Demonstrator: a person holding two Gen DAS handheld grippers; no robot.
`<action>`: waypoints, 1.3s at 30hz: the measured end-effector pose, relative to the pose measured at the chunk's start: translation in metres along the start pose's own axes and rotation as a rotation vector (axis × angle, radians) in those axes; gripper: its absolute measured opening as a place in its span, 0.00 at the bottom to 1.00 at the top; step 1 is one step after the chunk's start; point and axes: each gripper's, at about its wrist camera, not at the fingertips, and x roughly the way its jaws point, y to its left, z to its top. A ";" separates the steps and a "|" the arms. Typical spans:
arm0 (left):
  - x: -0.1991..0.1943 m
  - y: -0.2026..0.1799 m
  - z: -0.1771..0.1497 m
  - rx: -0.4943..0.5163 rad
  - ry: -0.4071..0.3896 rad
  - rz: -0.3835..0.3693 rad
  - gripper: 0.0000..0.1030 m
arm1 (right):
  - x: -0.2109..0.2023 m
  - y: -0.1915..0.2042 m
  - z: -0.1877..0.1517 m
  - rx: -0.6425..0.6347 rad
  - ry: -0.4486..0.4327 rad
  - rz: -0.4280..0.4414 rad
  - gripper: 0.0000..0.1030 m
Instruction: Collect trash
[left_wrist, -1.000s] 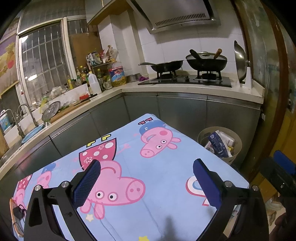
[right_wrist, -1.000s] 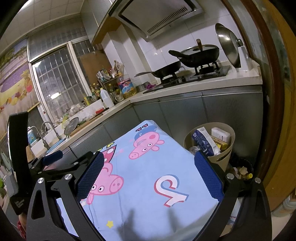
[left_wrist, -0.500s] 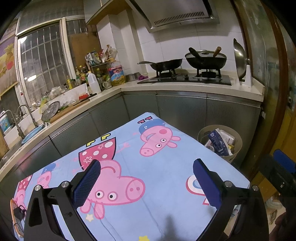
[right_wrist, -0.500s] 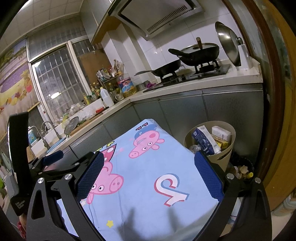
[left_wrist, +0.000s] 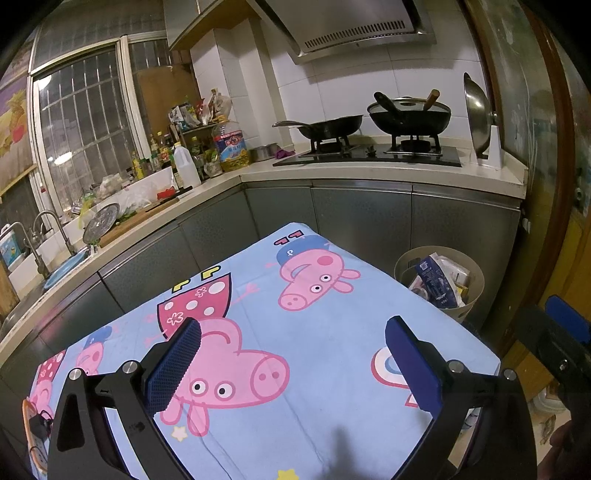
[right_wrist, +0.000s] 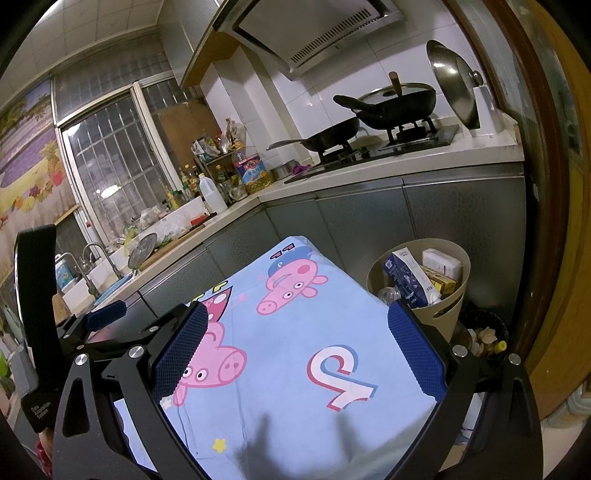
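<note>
Blue cartoon-pig cloth (left_wrist: 314, 332) is covering the bench, and no loose trash is showing on it in either wrist view. Left tongs (left_wrist: 291, 365) are hovering over the cloth, spread wide, gripping nothing. Right tongs (right_wrist: 299, 354) are doing the same, wide apart and empty. Beige bin (right_wrist: 448, 306) is sitting on the floor off the bench's far right corner, at about 2 o'clock from the right tongs, just beside the grey cabinets (left_wrist: 362, 218). Bin is already holding trash: a blue carton (right_wrist: 404, 280), a white pack (right_wrist: 441, 263), a clear bottle (right_wrist: 388, 294). Judging from that, collection is looking mostly or fully done. Small bits are lying on the floor (right_wrist: 485, 338) behind the bin; can't tell whether they count as leftovers.
</note>
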 end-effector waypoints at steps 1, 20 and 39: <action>0.000 0.000 0.000 0.001 0.000 0.001 0.97 | 0.000 0.000 0.000 0.000 0.000 0.000 0.94; 0.001 -0.001 0.001 0.004 0.001 -0.001 0.97 | -0.002 0.007 -0.012 0.004 -0.002 0.006 0.94; 0.001 -0.003 0.002 0.009 0.003 0.001 0.97 | -0.008 0.011 -0.013 0.012 -0.008 0.008 0.94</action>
